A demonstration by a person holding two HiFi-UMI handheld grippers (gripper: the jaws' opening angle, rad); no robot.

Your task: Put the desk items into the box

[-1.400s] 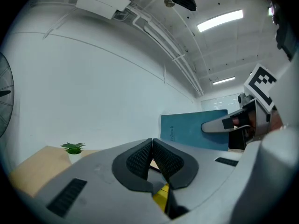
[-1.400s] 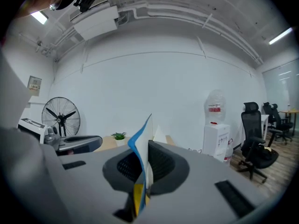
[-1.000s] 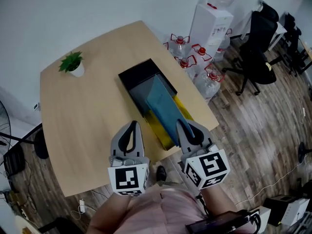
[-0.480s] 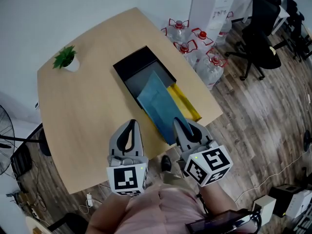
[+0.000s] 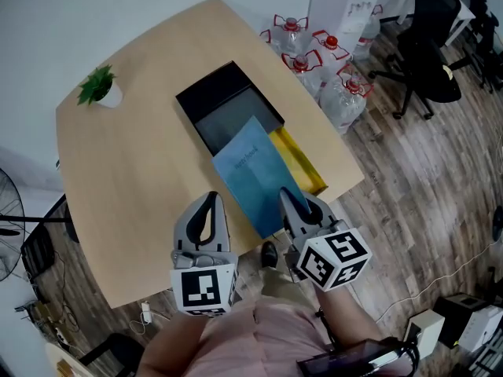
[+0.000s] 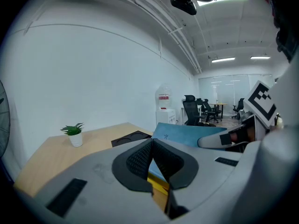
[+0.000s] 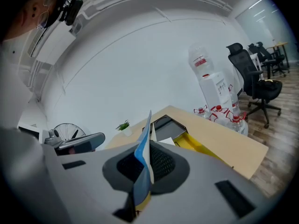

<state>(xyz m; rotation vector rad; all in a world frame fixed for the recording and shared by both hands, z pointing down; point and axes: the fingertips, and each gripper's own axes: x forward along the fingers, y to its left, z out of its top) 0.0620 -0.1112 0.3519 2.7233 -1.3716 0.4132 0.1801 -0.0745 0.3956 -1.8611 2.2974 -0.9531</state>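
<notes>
Right hand-held gripper pinches one blue folder, long axis pointing at one black box; one yellow folder partly under it; left hand-held gripper closed, empty.

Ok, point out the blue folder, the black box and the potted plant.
blue folder (image 5: 251, 175), head view, middle of its cover.
black box (image 5: 208, 93), head view, bare black far end.
potted plant (image 5: 95, 85), head view, its green leaves.

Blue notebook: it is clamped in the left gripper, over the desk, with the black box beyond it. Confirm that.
Wrong gripper. The blue notebook is clamped in the right gripper, as the right gripper view shows; the left gripper is shut on nothing. The rest holds: over the desk, black box beyond.
</notes>
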